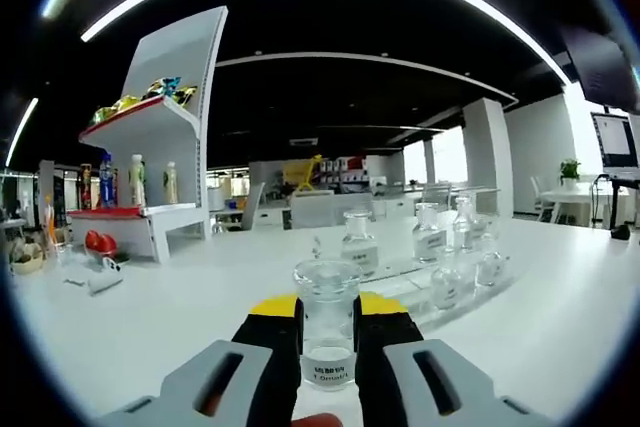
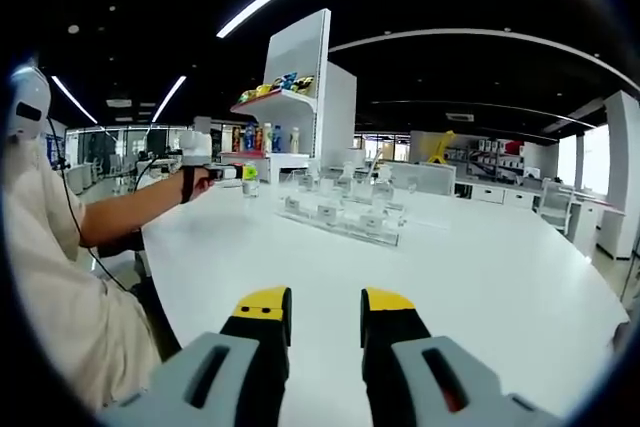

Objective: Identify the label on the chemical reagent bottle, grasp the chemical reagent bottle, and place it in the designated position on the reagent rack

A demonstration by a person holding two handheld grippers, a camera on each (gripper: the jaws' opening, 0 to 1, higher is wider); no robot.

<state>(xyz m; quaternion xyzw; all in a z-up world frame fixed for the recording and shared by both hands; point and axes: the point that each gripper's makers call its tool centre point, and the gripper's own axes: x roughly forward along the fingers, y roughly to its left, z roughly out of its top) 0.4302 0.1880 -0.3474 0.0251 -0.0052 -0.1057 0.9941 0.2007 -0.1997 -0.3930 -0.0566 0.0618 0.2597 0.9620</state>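
In the left gripper view a clear glass reagent bottle [image 1: 327,332] with a white label stands upright between my yellow-tipped jaws, and my left gripper [image 1: 327,309] is shut on it above the white table. Beyond it a clear acrylic reagent rack [image 1: 440,282] carries several more glass bottles [image 1: 359,240]. In the right gripper view my right gripper [image 2: 326,309] is open over the table with nothing between its jaws. The same rack [image 2: 345,215] with its bottles lies across the table ahead, and my left gripper [image 2: 232,173] shows far off at the end of a person's outstretched arm [image 2: 140,209].
A white display shelf [image 1: 165,137] with drink bottles and snack packs stands on the table's left, also seen as the shelf [image 2: 290,97] behind the rack. Small items [image 1: 95,277] lie near its base. Bare white tabletop [image 2: 480,277] stretches right of the rack.
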